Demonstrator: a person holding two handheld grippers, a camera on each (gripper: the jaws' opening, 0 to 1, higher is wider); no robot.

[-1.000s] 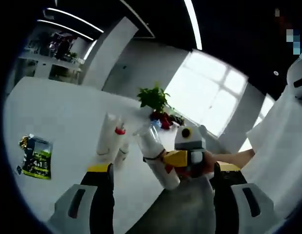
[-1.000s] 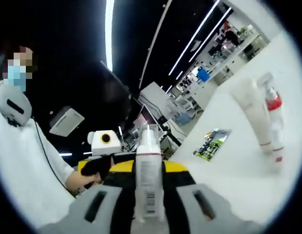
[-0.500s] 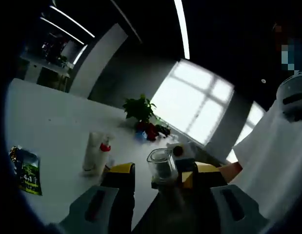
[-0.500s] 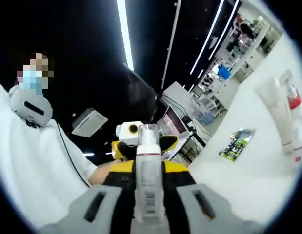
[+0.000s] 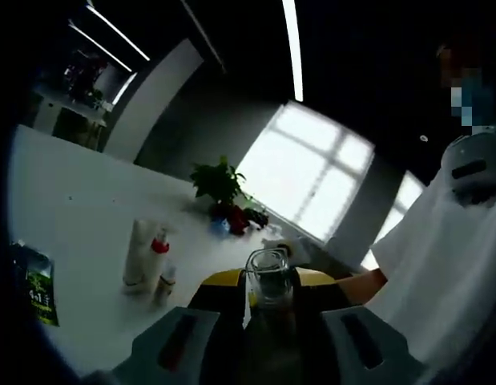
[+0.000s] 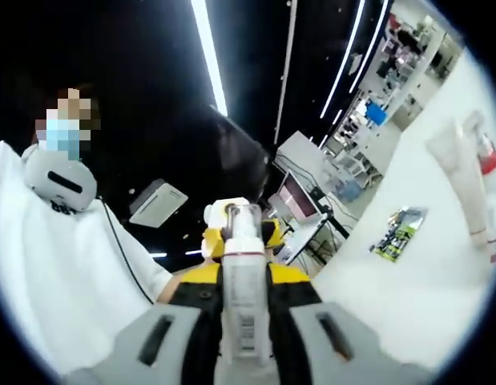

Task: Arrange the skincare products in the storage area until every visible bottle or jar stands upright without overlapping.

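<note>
- Pump bottle [image 6: 244, 297] — white, barcode on its side, gripped between the fingers of the right gripper [image 6: 244, 321]; held up off the table [image 6: 440, 289], its nozzle end pointing away from the camera.
- Same pump bottle in the left gripper view [image 5: 270, 279] — its clear cap lies between the fingers of the left gripper [image 5: 268, 321]; whether those fingers clamp it or merely bracket it, cannot tell.
- Standing group on the table: a tall white tube [image 5: 137, 254], a red-capped spray bottle [image 5: 157, 255] just beside it, and a small bottle [image 5: 166, 283] next to that, all upright.
- Green sachet [image 5: 38, 290] — flat on the table, well apart from the tube.
- Potted plant [image 5: 219, 184] — beyond the tube, at the table's far edge.
- Step in hand, as judged: the pump bottle is being carried or passed between grippers, not yet placed.
- Next move calls for: lowering it base-first onto bare table beside the tube, clear of the neighbours, then letting go.
</note>
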